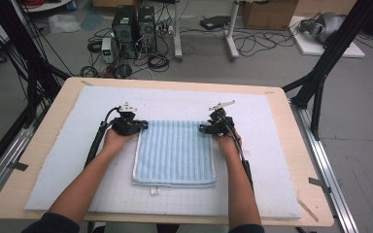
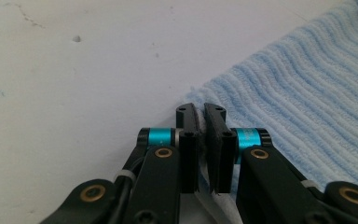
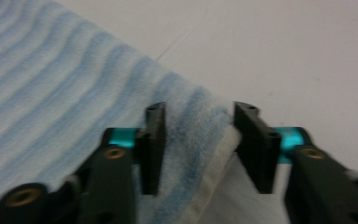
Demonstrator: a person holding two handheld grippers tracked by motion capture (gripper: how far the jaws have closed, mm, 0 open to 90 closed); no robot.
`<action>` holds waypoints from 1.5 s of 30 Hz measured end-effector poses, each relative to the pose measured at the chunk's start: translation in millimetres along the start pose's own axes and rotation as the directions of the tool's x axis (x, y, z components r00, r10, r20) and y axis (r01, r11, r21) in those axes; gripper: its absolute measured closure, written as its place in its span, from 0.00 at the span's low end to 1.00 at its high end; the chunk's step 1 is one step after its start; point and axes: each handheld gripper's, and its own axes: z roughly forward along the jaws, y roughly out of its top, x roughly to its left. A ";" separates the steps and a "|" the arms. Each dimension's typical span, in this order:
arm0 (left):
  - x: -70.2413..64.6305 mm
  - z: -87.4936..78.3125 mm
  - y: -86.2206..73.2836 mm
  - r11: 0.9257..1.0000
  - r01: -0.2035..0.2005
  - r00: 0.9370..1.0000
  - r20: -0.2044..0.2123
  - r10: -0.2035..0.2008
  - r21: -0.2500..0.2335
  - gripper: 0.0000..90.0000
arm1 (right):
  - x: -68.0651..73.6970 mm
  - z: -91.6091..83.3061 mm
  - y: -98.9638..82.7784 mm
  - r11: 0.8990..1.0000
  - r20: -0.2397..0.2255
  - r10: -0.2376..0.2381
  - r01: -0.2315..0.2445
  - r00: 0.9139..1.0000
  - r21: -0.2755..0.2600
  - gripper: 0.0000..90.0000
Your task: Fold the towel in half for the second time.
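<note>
Lay flat on the white padded mat (image 1: 272, 145) covering the pale wooden worktop (image 1: 53, 116), nearer the person's edge than the far one: a folded light-blue ribbed terry towel (image 1: 175, 153) with a cream hem. Ran its ribs from near edge to far edge, with a small white tag poking out at the near hem.

Sat at the towel's far left corner, the left gripper (image 1: 137, 125), jaws closed to a sliver on a thin pinch of the corner's edge, as seen in the left gripper view (image 2: 204, 122). Straddled the far right corner, the right gripper (image 1: 205, 128): jaws part-way in, hem and a fold of blue pile between them (image 3: 200, 119), pads apparently not yet pressing on either side.

Turned on that corner, by this reading, the coming move: cloth already lying between the right jaws, so only closing needed before lifting both far corners together. Soft, limp, looped fabric; likely to sag and bunch once raised.
</note>
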 end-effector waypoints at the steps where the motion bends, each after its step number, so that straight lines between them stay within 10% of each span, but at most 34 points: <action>1: -0.4 0.2 -0.1 1.000 0.009 1.000 -0.001 -0.009 -0.004 0.94 | 1.0 0.2 0.2 1.000 -0.010 0.000 0.000 1.000 0.003 0.73; 5: 0.6 0.3 0.5 0.999 0.040 0.999 -0.004 -0.040 -0.009 0.95 | 1.4 -0.5 1.2 1.000 -0.053 0.003 -0.002 0.999 0.008 0.91; 14: 13.9 -14.1 14.7 0.980 0.128 0.992 0.016 -0.127 -0.155 0.95 | 3.6 -10.6 13.0 0.990 0.037 -0.004 0.009 0.999 -0.139 0.92; 18: 15.1 -21.4 15.3 0.977 0.148 0.988 0.064 -0.139 -0.156 0.95 | 1.8 -14.9 11.0 0.988 0.007 0.020 -0.019 1.000 -0.154 0.91; 45: -24.8 -77.9 -13.4 0.965 0.117 0.982 0.172 -0.077 -0.237 0.94 | 36.3 -69.5 -25.9 0.970 -0.058 -0.064 0.049 0.996 -0.238 0.91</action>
